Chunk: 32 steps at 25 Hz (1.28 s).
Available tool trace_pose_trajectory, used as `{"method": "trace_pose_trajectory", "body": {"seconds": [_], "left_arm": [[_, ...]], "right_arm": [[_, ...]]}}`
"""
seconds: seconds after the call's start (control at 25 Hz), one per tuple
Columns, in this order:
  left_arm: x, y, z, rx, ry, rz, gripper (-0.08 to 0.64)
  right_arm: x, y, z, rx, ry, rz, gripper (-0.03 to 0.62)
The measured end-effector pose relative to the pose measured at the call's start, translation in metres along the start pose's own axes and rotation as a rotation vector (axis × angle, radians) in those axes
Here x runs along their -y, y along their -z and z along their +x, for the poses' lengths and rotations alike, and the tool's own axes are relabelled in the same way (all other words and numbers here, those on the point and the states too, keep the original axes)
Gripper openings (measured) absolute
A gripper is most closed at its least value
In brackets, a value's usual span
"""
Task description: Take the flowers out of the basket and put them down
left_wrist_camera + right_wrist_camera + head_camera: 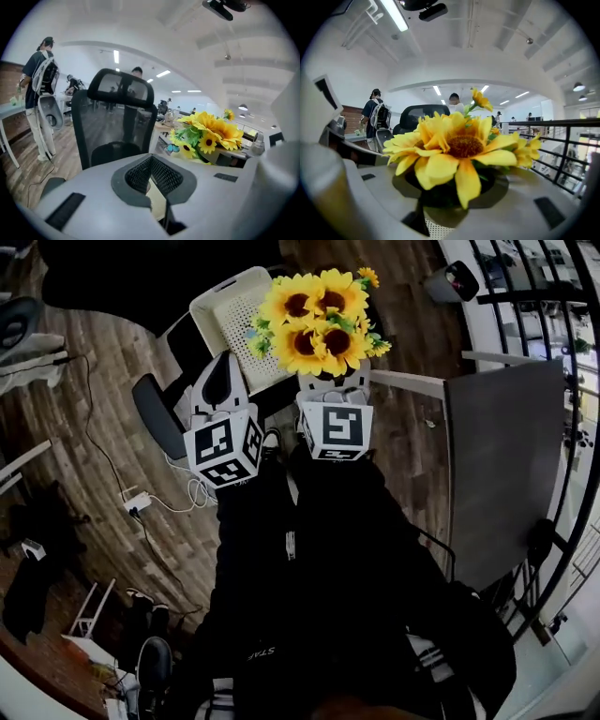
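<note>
My right claw [334,381]: clamped on the stems of the flowers [319,320].
Flowers: held up over the right rim of the basket [225,315].
My left claw [225,360]: pinched together, empty, beside the basket.

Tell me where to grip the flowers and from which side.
Take the flowers by the stems just under the blooms, from the person's side, where the right gripper sits now. The blooms fan out wide and soft; the stems beneath are likely the only narrow, firm part.
</note>
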State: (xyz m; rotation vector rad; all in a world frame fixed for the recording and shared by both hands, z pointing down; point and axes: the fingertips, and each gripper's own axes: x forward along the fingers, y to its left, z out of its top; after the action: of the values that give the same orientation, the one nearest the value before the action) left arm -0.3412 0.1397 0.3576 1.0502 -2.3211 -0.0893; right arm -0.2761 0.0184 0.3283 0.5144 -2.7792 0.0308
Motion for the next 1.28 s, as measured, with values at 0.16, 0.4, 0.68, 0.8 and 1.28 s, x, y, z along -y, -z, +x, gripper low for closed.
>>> {"method": "trace_pose_trajectory", "body": {"seconds": [0.16, 0.4, 0.68, 0.8, 1.28], "left_arm": [[-0.007, -0.026, 0.011, 0.246, -0.122, 0.149, 0.002], [-0.007, -0.039, 0.022, 0.307, -0.084, 0.286, 0.002], [0.154, -0.008, 0.051, 0.239, 0.156, 0.463, 0.002], [0.228, 0.013, 0.07, 0.216, 0.232, 0.522, 0.002], [0.243, 0.017, 0.132, 0.123, 0.514, 0.639, 0.002]], "right_arm": [[-0.007, -0.001, 0.026, 0.254, -0.146, 0.064, 0.236], [-0.008, 0.009, 0.025, 0.335, -0.099, 0.152, 0.238], [0.125, 0.047, -0.07, 0.335, 0.154, 0.271, 0.238], [0.191, 0.071, -0.106, 0.334, 0.249, 0.314, 0.238], [0.207, 0.087, -0.089, 0.277, 0.557, 0.366, 0.238]]}}
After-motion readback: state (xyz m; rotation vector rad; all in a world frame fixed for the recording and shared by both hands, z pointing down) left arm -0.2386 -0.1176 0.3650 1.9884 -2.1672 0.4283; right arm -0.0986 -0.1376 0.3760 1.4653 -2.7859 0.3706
